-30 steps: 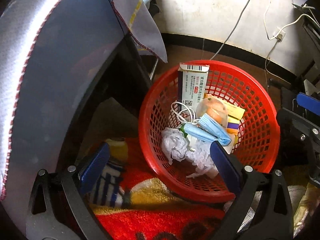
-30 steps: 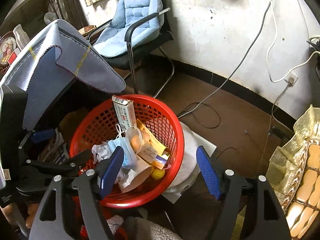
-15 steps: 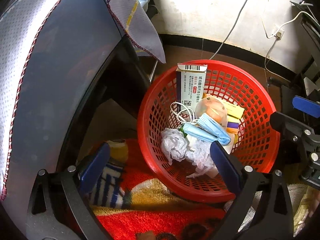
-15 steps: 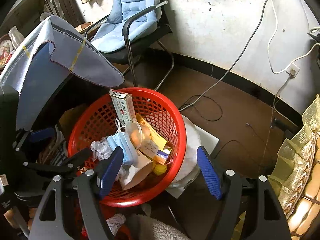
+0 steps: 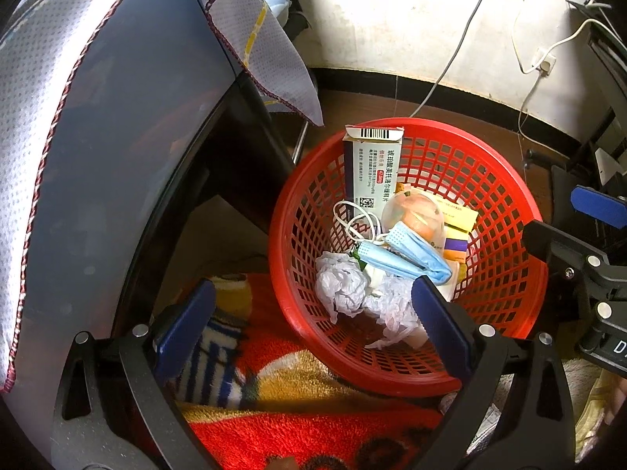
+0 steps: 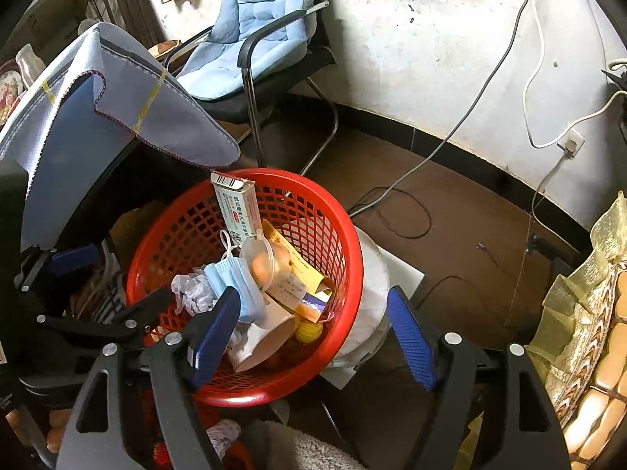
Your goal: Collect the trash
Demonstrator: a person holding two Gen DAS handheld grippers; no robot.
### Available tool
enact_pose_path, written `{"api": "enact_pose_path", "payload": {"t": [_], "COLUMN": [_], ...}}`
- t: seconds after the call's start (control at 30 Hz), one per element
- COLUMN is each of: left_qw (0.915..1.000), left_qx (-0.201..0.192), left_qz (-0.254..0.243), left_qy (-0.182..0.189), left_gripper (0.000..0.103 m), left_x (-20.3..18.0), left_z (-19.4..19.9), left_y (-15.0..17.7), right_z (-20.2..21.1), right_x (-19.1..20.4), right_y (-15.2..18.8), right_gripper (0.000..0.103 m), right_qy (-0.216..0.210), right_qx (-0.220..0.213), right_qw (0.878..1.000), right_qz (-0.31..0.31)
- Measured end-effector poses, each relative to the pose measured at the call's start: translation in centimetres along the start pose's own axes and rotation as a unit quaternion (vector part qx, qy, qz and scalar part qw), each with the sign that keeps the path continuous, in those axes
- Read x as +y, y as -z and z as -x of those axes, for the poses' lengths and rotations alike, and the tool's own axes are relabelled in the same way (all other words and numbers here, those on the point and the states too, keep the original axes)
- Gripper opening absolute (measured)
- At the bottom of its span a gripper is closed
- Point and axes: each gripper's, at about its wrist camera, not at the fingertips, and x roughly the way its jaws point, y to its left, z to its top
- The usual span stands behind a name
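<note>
Glossy red plastic lattice basket (image 5: pixel 505 243)

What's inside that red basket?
In the red basket: a medicine box, blue face mask, crumpled tissue, paper cup, yellow packets. Whatever lies beneath them is hidden.

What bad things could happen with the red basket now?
1. The medicine box stands tall against the basket rim, sticking above it. A bump might tip it out.
2. The basket seems to sit tilted, partly on a white bucket, so a push from either open gripper, left or right, could spill it.
3. The mask lies loose on top, its loops free. They might snag on a finger.
</note>
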Motion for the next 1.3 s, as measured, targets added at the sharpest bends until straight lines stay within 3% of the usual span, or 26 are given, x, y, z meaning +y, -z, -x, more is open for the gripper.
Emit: {"api": "enact_pose_path", "payload": {"t": [1.3], "left_qw": [1.0], "left_qx": [0.009], "left_qz": [-0.003], "left_qy": [0.003], "left_gripper": [0.096], "left_x": [0.03], "left_z": [-0.53], "left_y": [0.36], "right_z": [-0.18], "right_x": [-0.03], "right_y": [-0.07], "right_gripper": [0.076], "right_qy": [0.001], "right_qx": [0.002], "right_qw": [1.0], "right_qz": [0.001]}}
